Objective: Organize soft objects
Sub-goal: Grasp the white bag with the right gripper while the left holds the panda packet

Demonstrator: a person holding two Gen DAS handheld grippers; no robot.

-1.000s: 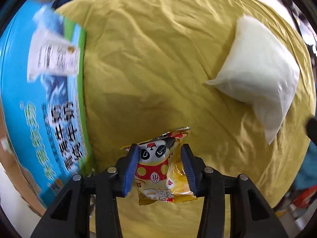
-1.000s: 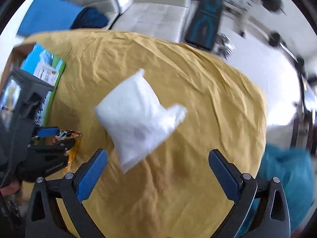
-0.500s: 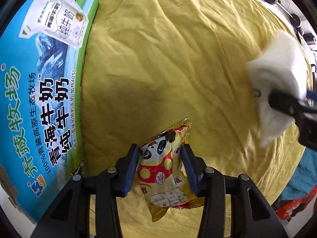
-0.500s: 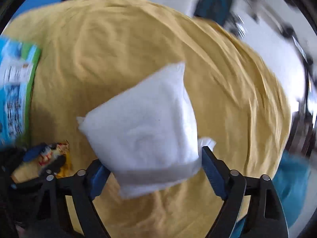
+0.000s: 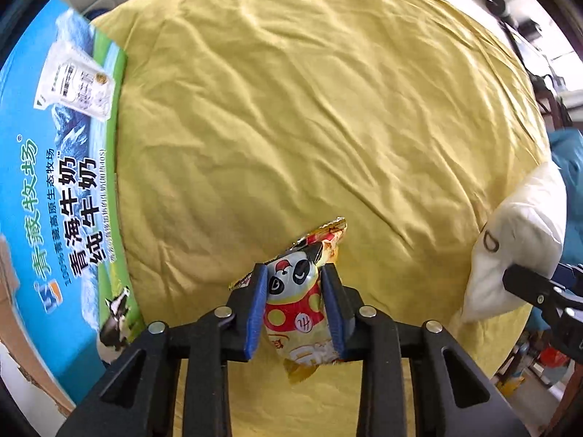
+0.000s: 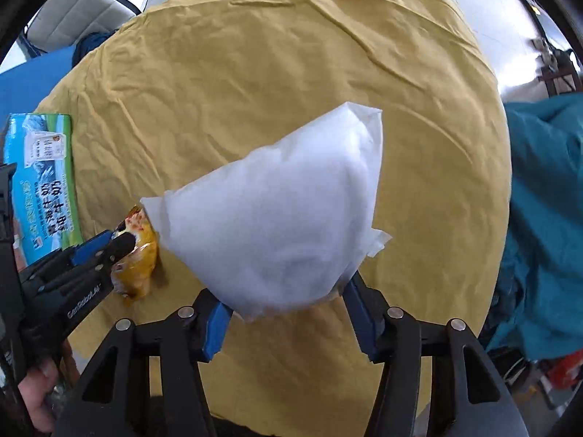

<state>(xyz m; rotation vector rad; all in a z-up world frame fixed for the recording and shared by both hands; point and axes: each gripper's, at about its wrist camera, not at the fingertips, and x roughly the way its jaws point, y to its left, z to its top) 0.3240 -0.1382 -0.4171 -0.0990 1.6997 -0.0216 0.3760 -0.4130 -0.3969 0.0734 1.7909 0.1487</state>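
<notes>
At the far left of the bench [image 5: 328, 116], which is draped in a wrinkled yellow cloth, lies a flat blue and green milk carton box [image 5: 54, 189] printed with Chinese lettering, a picture of a milk pouch and a small cow near its lower corner. From the right wrist view the same box [image 6: 43, 178] sits at the cloth's left edge.

Just right of the box, the left tool [image 5: 294, 304] points down at the cloth and is clamped tight on a snack packet [image 5: 298, 291], a yellow and red foil bag with a panda face. Its blue pads press both sides of the packet, whose crimped top edge sticks out beyond the fingertips. In the right wrist view this tool [image 6: 120, 245] comes in from the left, held by a hand [image 6: 36, 393] at the lower left corner, with the packet [image 6: 140, 255] hanging close above the cloth.

Further right, the right tool [image 6: 284, 313] has just been closing and now pinches the lower end of a white stuffed pillow [image 6: 288, 218]; both blue pads press into its sides and the fabric bulges outward above them. The pillow's tip nearly touches the snack packet. In the left wrist view the pillow [image 5: 517, 240] appears at the right edge of the cloth, with the right tool [image 5: 535, 291] gripping it from the lower right.

Beyond the bench's right side hangs teal fabric [image 6: 543, 211].
</notes>
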